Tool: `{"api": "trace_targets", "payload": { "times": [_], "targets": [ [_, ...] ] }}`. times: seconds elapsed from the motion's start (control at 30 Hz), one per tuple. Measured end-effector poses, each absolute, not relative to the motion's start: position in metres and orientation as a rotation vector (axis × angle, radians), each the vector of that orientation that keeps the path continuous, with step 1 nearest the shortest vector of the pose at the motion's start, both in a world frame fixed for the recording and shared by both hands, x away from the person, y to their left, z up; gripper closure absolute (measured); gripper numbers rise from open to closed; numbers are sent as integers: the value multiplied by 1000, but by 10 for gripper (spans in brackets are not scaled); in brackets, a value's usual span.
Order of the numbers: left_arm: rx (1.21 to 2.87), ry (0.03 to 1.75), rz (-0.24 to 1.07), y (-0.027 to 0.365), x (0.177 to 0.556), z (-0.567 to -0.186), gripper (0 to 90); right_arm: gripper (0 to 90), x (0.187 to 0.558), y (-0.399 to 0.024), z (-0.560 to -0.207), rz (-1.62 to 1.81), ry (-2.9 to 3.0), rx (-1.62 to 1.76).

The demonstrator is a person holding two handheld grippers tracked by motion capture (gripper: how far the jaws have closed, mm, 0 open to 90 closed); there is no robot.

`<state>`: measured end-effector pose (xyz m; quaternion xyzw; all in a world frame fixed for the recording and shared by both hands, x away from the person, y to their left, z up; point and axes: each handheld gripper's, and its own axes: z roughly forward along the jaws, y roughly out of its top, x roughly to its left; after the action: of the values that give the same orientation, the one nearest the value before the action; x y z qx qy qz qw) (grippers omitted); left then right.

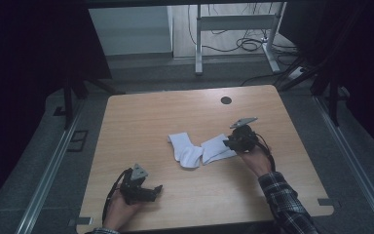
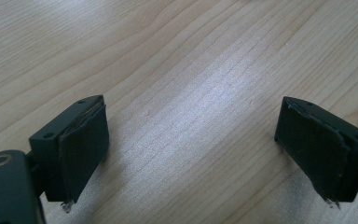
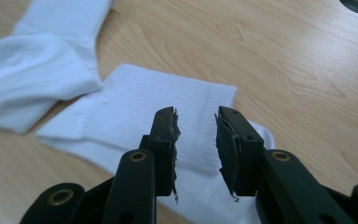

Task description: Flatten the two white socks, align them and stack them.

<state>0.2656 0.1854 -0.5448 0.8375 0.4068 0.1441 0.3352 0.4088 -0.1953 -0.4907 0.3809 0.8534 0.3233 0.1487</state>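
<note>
Right gripper sits over the near sock's cuff end, jaws partly open w/ nothing held; sock's long axis runs away toward the 2nd sock. Left gripper (wide open, empty) is well apart, so right is nearer.

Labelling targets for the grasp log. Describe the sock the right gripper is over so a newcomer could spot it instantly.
Start at the wooden table and find the two white socks near its middle. Take the sock on the right, under the right gripper, whose jaws are slightly apart above its ribbed cuff. The other sock lies to its left, nearer the table's centre, with no gripper over it.
</note>
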Motion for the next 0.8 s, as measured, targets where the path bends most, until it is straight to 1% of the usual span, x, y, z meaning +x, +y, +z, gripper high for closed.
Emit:
{"api": "trace_targets", "payload": {
  "times": [0.17,0.33,0.37,0.4,0.47,0.53,0.63,0.8],
  "targets": [
    [2185,1061,376,185,266,-545,98,640,424,-190,-503,875,2452,1136],
    [2184,1061,376,185,266,-545,98,629,430,-189,-516,809,2467,1150],
    [2184,1061,376,185,266,-545,99,669,430,-189,-519,810,2470,1159],
    [2184,1061,376,185,266,-545,99,739,429,-190,-521,845,2477,1169],
    [2185,1061,376,185,266,-545,98,826,428,-191,-520,858,2475,1180],
    [2185,1061,376,185,266,-545,98,847,425,-192,-517,849,2485,1179],
    [2185,1061,376,185,266,-545,98,849,421,-197,-508,904,2488,1189],
    [2185,1061,376,185,266,-545,98,847,412,-206,-475,966,2461,1152]
  ]
}}
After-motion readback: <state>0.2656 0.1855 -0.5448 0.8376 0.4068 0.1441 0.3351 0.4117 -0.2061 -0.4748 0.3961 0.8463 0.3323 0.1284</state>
